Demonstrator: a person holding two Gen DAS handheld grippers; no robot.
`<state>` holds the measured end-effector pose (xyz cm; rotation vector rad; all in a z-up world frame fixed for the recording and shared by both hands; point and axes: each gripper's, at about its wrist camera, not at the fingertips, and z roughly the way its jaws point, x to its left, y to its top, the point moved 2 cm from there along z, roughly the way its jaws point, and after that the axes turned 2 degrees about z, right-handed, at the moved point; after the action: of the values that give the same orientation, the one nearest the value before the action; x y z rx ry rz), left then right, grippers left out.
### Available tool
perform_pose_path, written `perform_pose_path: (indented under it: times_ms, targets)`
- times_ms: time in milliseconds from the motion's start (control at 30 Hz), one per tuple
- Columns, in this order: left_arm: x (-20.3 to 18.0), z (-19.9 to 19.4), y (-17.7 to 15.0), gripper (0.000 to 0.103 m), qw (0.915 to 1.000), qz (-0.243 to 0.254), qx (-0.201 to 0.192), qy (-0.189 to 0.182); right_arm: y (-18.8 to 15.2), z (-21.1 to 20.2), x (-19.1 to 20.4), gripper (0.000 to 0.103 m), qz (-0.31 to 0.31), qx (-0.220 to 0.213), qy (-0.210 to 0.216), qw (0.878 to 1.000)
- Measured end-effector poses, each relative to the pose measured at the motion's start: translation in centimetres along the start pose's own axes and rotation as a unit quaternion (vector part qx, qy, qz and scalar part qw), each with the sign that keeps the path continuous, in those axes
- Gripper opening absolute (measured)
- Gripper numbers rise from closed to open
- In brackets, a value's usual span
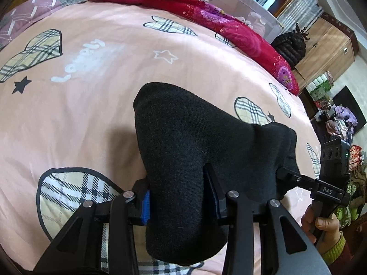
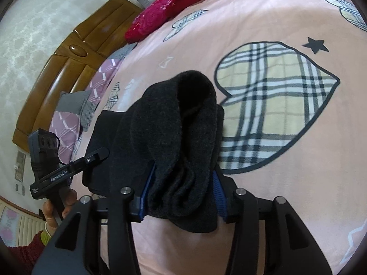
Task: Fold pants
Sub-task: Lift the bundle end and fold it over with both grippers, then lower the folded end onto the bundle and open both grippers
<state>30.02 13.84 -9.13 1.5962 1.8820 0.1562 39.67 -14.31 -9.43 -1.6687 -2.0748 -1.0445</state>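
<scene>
The pants (image 1: 188, 142) are black, thick and fuzzy, bunched and held up over a pink bedspread (image 1: 91, 96). My left gripper (image 1: 181, 206) is shut on one end of the pants, cloth filling the space between its blue pads (image 1: 145, 208). My right gripper (image 2: 181, 194) is shut on the other end of the pants (image 2: 183, 123), which loop up and sag between the blue pads (image 2: 217, 189). The right gripper also shows in the left wrist view (image 1: 282, 171), touching the cloth. The left gripper shows in the right wrist view (image 2: 101, 153).
The bedspread has plaid heart patches (image 2: 273, 105) and stars. A red floral quilt (image 1: 206, 16) lies along the far side. Pillows (image 2: 68, 123) lie by a wooden headboard (image 2: 68, 61). A black jacket (image 1: 290, 45) and a wooden cabinet (image 1: 325, 45) stand beyond the bed.
</scene>
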Motion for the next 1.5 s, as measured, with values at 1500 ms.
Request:
perform_pose_path:
  times_ms: [1500]
  targets:
    - [-3.8, -5.2, -6.7, 0.077, 0.9785, 0.081, -0.084, 0.17, -4.2, -2.8, 4.0, 0.085, -0.125, -0.057, -0.078, 0.987]
